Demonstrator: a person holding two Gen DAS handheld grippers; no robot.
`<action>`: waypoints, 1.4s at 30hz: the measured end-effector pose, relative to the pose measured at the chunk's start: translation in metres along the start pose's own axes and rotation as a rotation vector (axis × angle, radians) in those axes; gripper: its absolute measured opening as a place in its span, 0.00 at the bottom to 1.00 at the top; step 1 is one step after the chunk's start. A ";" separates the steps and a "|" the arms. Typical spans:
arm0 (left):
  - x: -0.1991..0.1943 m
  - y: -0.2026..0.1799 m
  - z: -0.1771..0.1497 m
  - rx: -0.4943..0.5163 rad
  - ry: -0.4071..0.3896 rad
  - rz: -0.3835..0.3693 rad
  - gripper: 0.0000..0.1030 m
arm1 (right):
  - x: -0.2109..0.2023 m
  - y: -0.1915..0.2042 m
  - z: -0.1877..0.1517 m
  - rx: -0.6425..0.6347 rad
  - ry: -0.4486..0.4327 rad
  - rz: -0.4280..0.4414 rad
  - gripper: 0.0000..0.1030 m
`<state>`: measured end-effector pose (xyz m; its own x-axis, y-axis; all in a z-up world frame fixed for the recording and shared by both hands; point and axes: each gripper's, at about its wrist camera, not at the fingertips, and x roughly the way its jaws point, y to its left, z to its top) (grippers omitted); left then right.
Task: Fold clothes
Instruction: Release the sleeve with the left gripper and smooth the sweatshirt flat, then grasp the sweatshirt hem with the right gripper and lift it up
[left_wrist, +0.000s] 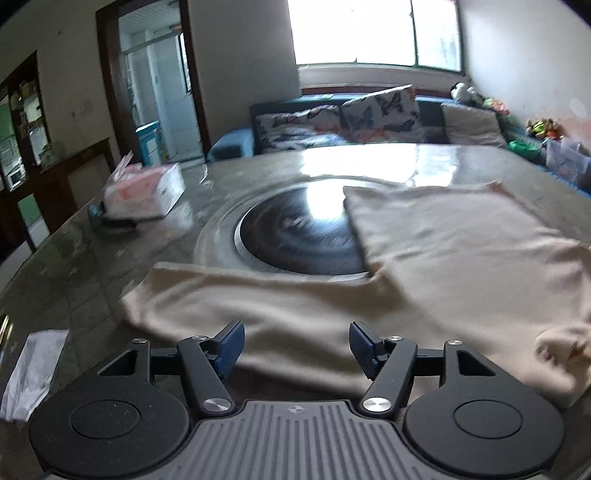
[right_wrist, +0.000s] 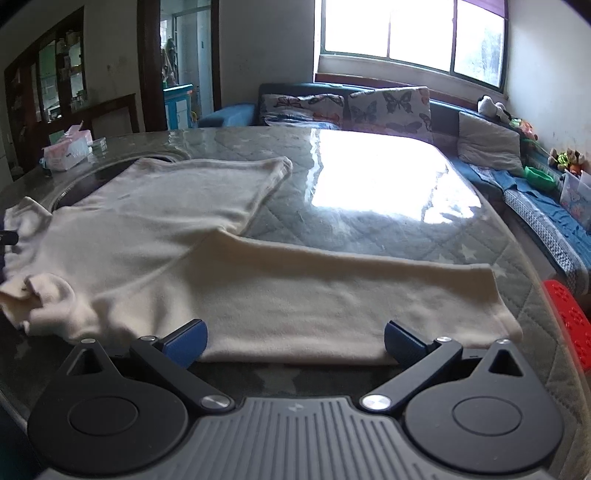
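Left wrist view was blurred throughout, so fine detail on the far objects could not be confirmed. The left gripper (left_wrist: 296, 349) stood with its blue ribbed pads (left_wrist: 231, 345) spread apart and nothing between them, poised over the near left sleeve of a cream sweater (left_wrist: 424, 266). The garment, a soft knit with a matte nap, lay flat on a round table (left_wrist: 92, 258) under a glossy clear cover. Its body ran far and to the right; the right portion was cut off by the frame edge. The sweater partly hid a dark circular inset (left_wrist: 295, 236) at the table's centre. A tissue box (left_wrist: 146, 192) sat at the far left, its print unreadable, with a dark item half concealed beneath it. A crumpled white wrapper (left_wrist: 31, 373) lay at the near left edge.

Right wrist view was sharper. The right gripper (right_wrist: 295, 343) also had its blue pads (right_wrist: 186, 341) wide apart and empty, just short of the near edge of the right sleeve, which stretched rightward to a straight cuff. The sweater (right_wrist: 155, 236) showed a rumpled collar at the near left. The table (right_wrist: 369, 177) revealed a quilted, star-printed cloth beneath the cover, washed out by window glare. A red perforated object (right_wrist: 567, 325) was cut off at the right. Beyond stood a sofa with butterfly cushions (right_wrist: 388, 107).
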<state>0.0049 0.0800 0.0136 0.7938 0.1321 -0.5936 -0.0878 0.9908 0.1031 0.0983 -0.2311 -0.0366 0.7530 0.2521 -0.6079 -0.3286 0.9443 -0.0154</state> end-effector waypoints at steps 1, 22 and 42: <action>-0.001 -0.006 0.004 0.006 -0.012 -0.018 0.64 | -0.001 0.002 0.001 -0.004 -0.006 0.003 1.00; 0.003 -0.117 0.014 0.184 -0.029 -0.282 0.65 | -0.016 -0.008 -0.002 0.038 -0.023 0.001 1.00; -0.001 -0.187 0.002 0.354 -0.022 -0.441 0.68 | -0.005 -0.123 -0.025 0.152 0.024 -0.405 1.00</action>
<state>0.0212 -0.1050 -0.0034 0.7222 -0.2969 -0.6247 0.4596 0.8810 0.1126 0.1206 -0.3542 -0.0517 0.7900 -0.1486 -0.5948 0.0799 0.9868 -0.1405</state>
